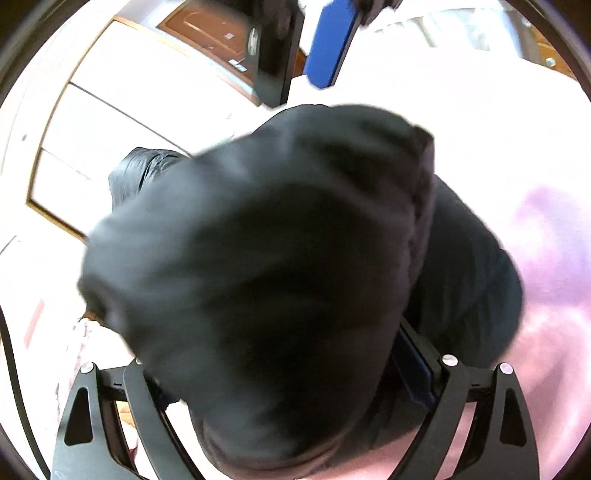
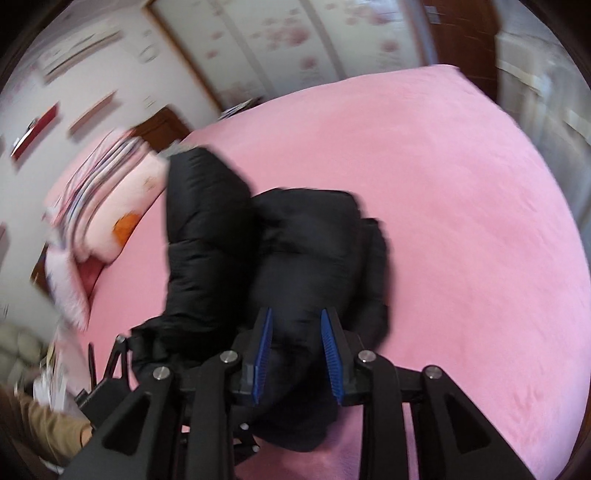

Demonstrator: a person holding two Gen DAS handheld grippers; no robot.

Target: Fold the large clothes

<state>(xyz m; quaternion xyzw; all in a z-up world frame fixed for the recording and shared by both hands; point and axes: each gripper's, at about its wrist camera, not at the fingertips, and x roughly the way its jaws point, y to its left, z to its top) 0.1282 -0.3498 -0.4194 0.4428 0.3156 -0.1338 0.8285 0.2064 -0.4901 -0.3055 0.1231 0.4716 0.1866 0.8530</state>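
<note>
A black puffer jacket [image 2: 295,236] lies bunched on the pink bed [image 2: 461,184]. My right gripper [image 2: 295,325] has its blue pads [image 2: 328,347] closed on a thick fold of the jacket and holds it up. In the left wrist view the jacket [image 1: 277,258] fills the frame and drapes over my left gripper [image 1: 295,369]. Its blue pad [image 1: 413,365] shows at the right, pressed against the fabric; the other finger is hidden. The right gripper's blue pad [image 1: 328,44] shows at the top of the left wrist view.
Striped pink pillows [image 2: 107,192] lie at the bed's left side. A wardrobe with floral doors [image 2: 277,33] stands behind the bed. A person's tan sleeve [image 2: 40,432] is at the lower left. The bed's right half is bare pink sheet.
</note>
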